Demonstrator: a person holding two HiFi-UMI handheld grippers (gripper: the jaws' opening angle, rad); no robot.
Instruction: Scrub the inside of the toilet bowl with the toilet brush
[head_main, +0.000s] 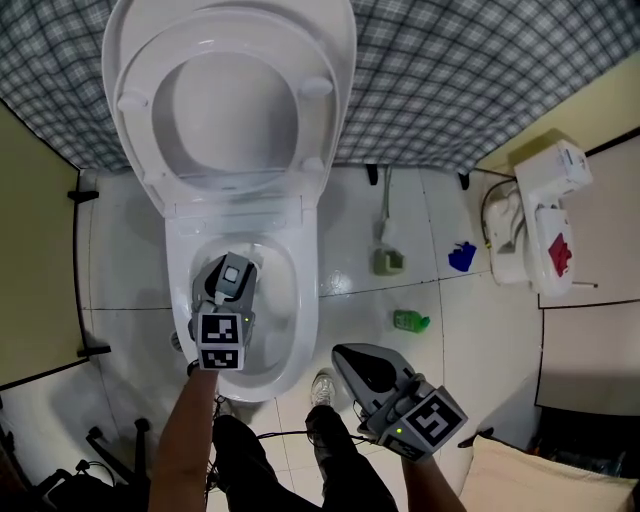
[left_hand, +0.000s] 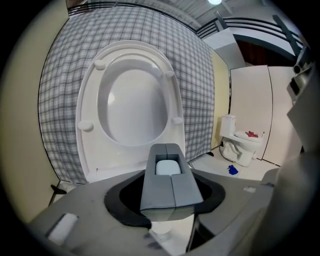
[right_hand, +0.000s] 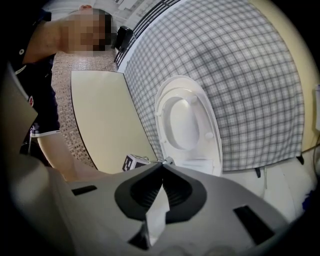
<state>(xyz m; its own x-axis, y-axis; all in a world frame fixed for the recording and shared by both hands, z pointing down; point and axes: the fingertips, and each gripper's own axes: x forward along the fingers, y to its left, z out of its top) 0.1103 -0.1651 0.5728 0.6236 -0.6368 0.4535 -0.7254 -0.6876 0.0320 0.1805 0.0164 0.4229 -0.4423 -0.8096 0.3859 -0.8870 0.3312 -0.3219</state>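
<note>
Jaws of the right gripper (right_hand: 162, 163), nearest and low at the person's side, are pinched together on nothing. Just ahead, the left gripper (head_main: 230, 272) hangs over the glossy white ceramic toilet bowl (head_main: 300, 310), tilted downward. Its claw stands fairly wide and is filled by a grey block (left_hand: 170, 185) with a seam down its middle and a pale rounded insert at the far end, apparently clamped by its flanks. What that block is I cannot tell; no bristles show on it.

On the pale tiled floor (head_main: 450, 330) right of the bowl, well apart from both grippers, lies a small green plastic item (head_main: 410, 321). Past it stands what I take for the slim-handled, white-headed toilet brush (head_main: 388, 236), upright in an olive holder (head_main: 388, 263), with a blue scrap (head_main: 461, 257) near it.

The brush should be light, with a stiff shaft and springy, possibly dripping bristles. Its thin, smooth handle suggests gripping high on the shaft and lifting straight up.

Farthest, the raised white seat and lid (head_main: 230, 110) lean against a blue-grey checked wall covering (head_main: 480, 70).
</note>
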